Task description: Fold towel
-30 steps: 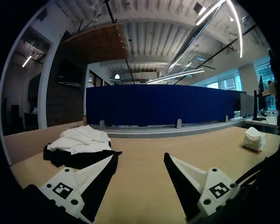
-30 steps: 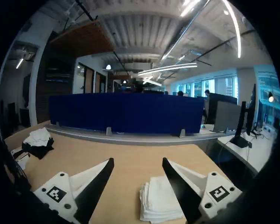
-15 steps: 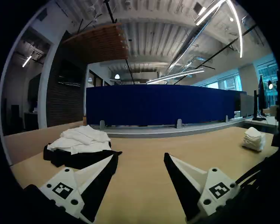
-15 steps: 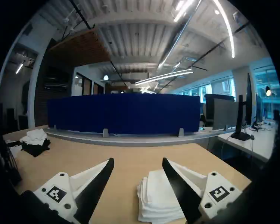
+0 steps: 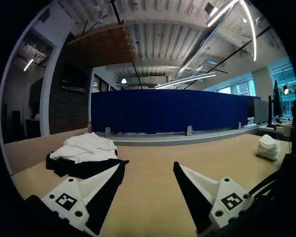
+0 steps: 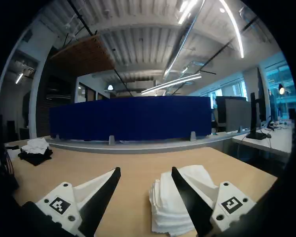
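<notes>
In the left gripper view a loose heap of white towels (image 5: pixel 87 147) lies on a black cloth (image 5: pixel 81 167) at the left of the wooden table (image 5: pixel 156 166). My left gripper (image 5: pixel 148 169) hangs open just above the table, to the right of that heap, holding nothing. A neat stack of folded white towels (image 5: pixel 268 148) sits far right. In the right gripper view my right gripper (image 6: pixel 145 173) is open low over the table, and the folded towel stack (image 6: pixel 175 199) lies beside and partly behind its right finger. The heap (image 6: pixel 36 146) on the black cloth (image 6: pixel 34 158) shows far left.
A blue partition (image 5: pixel 167 110) on grey feet runs along the table's far edge. Monitors (image 6: pixel 253 114) stand on a neighbouring white desk (image 6: pixel 266 142) to the right. Bare tabletop stretches between the heap and the folded stack.
The right gripper has sunk and levelled out towards the table, so the folded stack looks larger and nearer between its fingers. The left gripper has stayed still.
</notes>
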Motion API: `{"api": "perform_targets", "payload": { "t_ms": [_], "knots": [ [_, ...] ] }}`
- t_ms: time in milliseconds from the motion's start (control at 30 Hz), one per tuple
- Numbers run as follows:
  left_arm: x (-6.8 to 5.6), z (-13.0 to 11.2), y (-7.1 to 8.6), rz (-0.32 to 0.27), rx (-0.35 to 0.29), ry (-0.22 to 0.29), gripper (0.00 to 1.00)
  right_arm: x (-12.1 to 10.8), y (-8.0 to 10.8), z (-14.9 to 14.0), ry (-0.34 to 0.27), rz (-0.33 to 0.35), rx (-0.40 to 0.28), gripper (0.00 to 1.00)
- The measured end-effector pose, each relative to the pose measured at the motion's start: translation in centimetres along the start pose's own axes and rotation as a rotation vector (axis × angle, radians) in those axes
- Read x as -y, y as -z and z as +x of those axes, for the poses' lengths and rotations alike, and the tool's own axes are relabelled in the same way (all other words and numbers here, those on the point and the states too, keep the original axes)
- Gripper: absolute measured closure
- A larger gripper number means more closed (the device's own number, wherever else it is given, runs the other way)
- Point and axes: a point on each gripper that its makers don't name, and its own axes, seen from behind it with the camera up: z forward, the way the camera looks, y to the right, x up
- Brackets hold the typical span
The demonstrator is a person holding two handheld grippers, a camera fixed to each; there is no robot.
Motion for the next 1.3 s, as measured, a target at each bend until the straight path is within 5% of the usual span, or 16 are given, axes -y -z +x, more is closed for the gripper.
{"api": "perform_targets", "payload": {
  "t_ms": [1300],
  "knots": [
    [0.0,-0.1,0.0,0.000,0.000,0.000,0.08,1.6,0.1,-1.7,0.044,0.013,-0.006,0.00]
  ]
}}
